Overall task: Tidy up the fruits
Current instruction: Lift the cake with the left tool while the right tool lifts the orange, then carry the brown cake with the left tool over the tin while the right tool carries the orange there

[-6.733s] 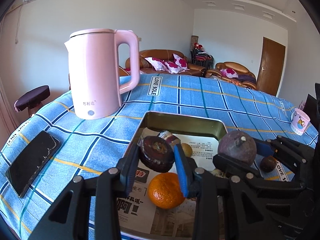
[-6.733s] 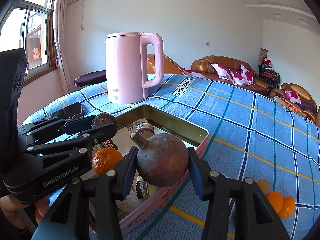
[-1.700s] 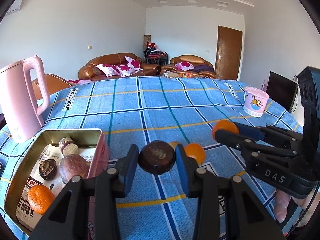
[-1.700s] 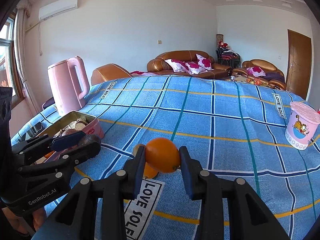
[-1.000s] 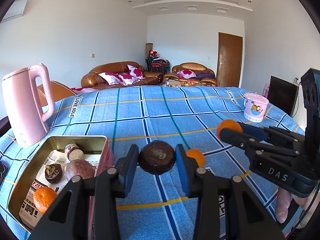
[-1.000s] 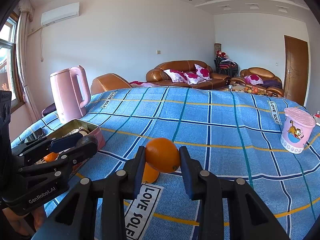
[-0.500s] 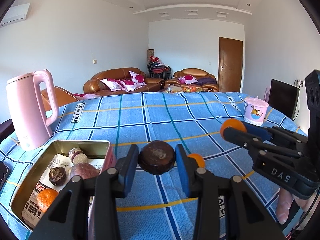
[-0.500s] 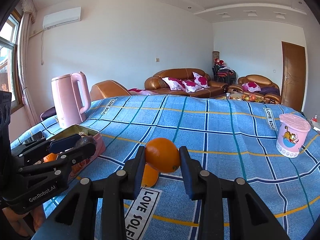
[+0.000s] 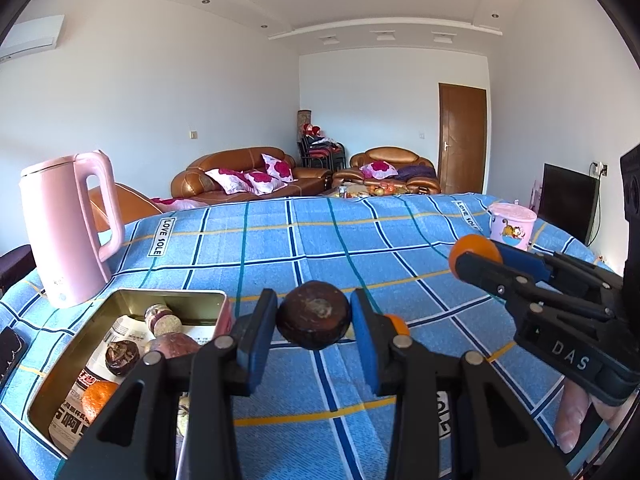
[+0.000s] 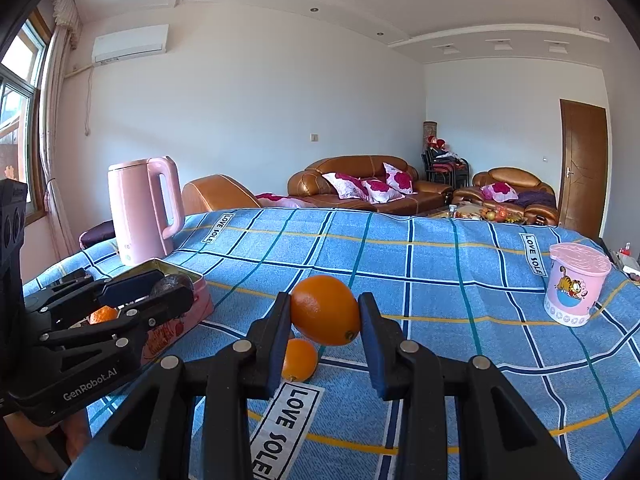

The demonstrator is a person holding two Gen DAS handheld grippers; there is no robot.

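My left gripper point(image 9: 314, 322) is shut on a dark brown round fruit point(image 9: 314, 316), held above the blue checked cloth just right of the metal tin point(image 9: 60, 368). That tin holds an orange point(image 9: 98, 398), a purple-brown fruit point(image 9: 172, 346) and other small dark fruits. In the right wrist view my right gripper point(image 10: 324, 316) is shut on an orange point(image 10: 325, 310), lifted over the cloth. A second orange point(image 10: 299, 359) lies on the cloth below it. The right gripper point(image 9: 476, 258) also shows at the right of the left wrist view, the left gripper point(image 10: 170, 286) at the left of the right wrist view.
A pink kettle point(image 9: 68, 228) stands behind the tin at the left. A pink lidded cup point(image 10: 576, 290) sits at the table's far right. A dark phone point(image 9: 10, 354) lies at the left edge. Sofas and a door are beyond the table.
Both wrist views have tilted upward a little, showing more ceiling. Each gripper keeps its fruit, and the tin and the loose orange have not moved.
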